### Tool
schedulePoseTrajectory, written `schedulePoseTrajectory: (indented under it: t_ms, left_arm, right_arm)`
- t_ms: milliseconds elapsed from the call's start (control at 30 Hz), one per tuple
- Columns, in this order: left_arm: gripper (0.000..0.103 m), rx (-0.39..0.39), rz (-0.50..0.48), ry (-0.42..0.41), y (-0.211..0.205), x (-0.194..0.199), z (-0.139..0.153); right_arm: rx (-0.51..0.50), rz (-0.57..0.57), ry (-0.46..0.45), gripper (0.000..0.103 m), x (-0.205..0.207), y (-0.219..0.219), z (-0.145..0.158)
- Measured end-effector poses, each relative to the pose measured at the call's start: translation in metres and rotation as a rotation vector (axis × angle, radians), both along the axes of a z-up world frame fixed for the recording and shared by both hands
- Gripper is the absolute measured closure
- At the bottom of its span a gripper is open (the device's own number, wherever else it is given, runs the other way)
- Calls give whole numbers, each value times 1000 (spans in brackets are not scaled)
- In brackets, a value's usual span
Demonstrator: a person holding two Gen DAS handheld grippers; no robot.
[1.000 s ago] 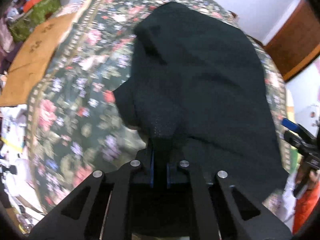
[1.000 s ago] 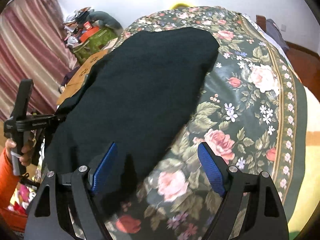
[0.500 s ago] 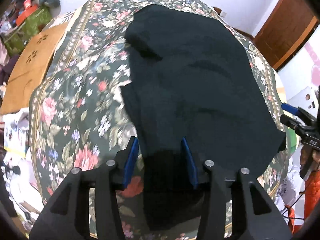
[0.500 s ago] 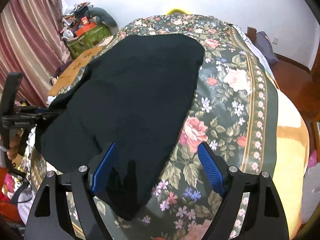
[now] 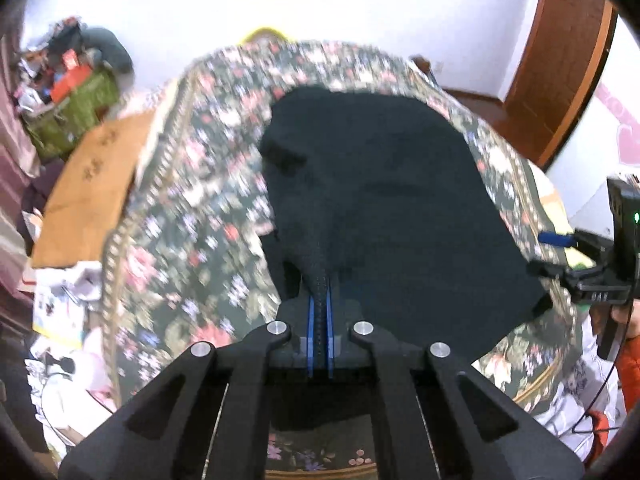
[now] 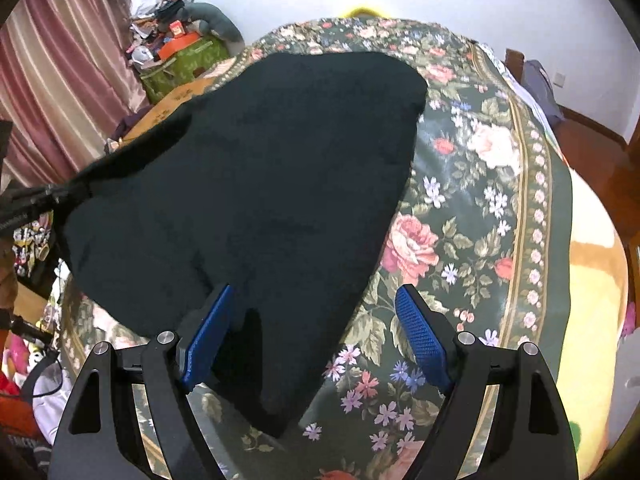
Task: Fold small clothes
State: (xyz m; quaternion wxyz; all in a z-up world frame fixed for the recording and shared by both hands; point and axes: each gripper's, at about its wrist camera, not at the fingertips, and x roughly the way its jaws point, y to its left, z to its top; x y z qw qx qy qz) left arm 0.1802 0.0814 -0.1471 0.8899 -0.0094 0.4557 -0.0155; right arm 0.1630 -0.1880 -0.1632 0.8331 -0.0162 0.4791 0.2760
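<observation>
Bedspread (image 6: 496,208), dark green with roses, covers the whole working surface, and the black garment (image 6: 256,184) lies spread flat across the middle of it. Its long axis runs away from you towards the far wall, with the narrower end nearest you and the broad body beyond.

Your left gripper (image 5: 319,304) is clamped tight on a pinch of the garment's near left edge; the blue pads are almost together with a thin ridge of knit between them, and the cloth rises in a small tent from the bedspread up to the jaws. Everything you would fold over lies ahead and to the right of that pinch.

Your right gripper (image 6: 312,336) stands wide open and holds nothing. Its left pad hangs over the garment's near right corner and its right pad over bare bedspread, so the cloth's right edge runs between the pads. Whether the pads touch the fabric I cannot tell from this view. I judge this hand to be the one that needs to act next, closing on that corner so both near corners can travel together towards the far end.

Off the left side, a brown cardboard sheet (image 5: 92,192) carries dark printed marks, too blurred to read. The right gripper's body, seen from the left wrist camera, bears small pale lettering, possibly "DAS", though that too is unclear
</observation>
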Motion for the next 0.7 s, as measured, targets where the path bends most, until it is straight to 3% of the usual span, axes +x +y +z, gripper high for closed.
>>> schedulePoseTrajectory:
  t_ms: [133,300,433,600,700]
  left_arm:
    - [100,8,23,-2,11,3,-2]
    - [99,-33,96,132,36,14,-50]
    - [80,-42,117,202,46,12,-75]
    - [74,37,109,159,45,14,-59]
    - [63,39,107,125,49,30,-43]
  right_arm:
    - [-10,36,13,22,-4,8,-8]
    - [-34,41,59,22,-7,18,-31]
    - [-25,36,73,22,-4,14,-32]
    - [-56,54,39,22,2,11,-21]
    - [-45,43,5,22,12,9,-12]
